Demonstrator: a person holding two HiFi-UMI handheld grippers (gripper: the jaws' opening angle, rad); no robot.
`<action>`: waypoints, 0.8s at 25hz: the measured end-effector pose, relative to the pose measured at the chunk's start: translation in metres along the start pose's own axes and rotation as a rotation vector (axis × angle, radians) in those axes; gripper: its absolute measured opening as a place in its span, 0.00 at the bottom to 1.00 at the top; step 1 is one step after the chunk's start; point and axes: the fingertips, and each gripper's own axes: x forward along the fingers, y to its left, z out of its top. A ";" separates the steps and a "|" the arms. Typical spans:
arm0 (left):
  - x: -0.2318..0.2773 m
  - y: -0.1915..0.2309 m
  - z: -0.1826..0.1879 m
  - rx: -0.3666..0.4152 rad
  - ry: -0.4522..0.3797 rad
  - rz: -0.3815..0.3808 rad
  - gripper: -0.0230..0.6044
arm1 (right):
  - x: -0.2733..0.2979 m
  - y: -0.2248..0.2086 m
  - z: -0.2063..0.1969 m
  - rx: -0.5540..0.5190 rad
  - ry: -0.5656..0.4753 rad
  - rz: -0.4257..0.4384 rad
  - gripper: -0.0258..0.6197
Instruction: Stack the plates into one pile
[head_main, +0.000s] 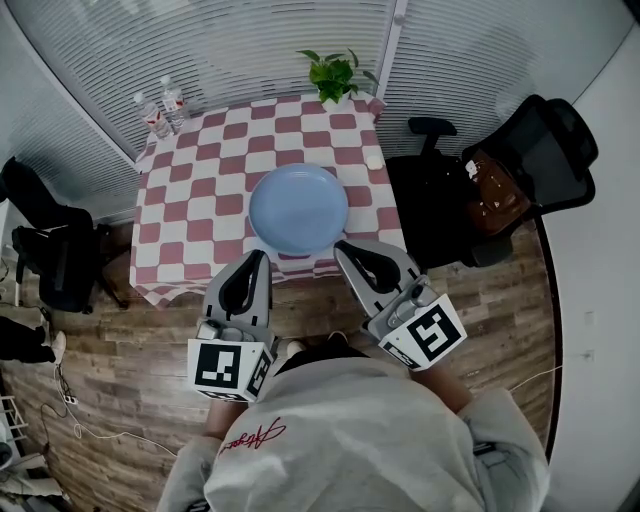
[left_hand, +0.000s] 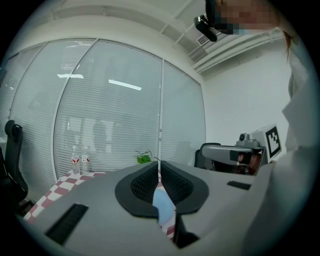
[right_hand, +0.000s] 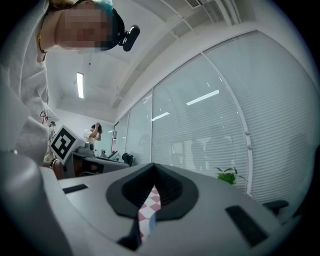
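Both tongs are empty. The left gripper (head_main: 262, 256) has its jaws pressed together with nothing between them, and the right gripper (head_main: 341, 247) is the same. We hold both level over the near edge of the table (head_main: 180, 190), with the tips flanking the near rim of the blue plate (head_main: 298, 208). We can't tell whether they touch it.

Only one blue disc shows on the checked cloth. From above we can't tell whether it's a single plate or several already nested. We see no loose plate elsewhere, so our read is that the pile is done or close to it. Closed, empty jaws fit a rest pose rather than a reach.

The plate sits centre-near, well apart from the plant (head_main: 334, 76), the bottles (head_main: 160, 108) and the small white object (head_main: 373, 161) at the right edge. We judge the knock risk low.
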 end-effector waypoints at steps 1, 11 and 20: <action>0.000 0.000 0.000 0.001 -0.001 -0.001 0.08 | 0.000 0.001 -0.001 -0.008 0.005 -0.001 0.06; 0.000 0.004 -0.001 -0.001 0.001 -0.005 0.08 | 0.005 0.004 0.000 -0.016 0.008 0.001 0.06; -0.001 0.007 0.002 0.006 -0.003 -0.007 0.08 | 0.008 0.007 0.006 -0.021 -0.008 0.007 0.06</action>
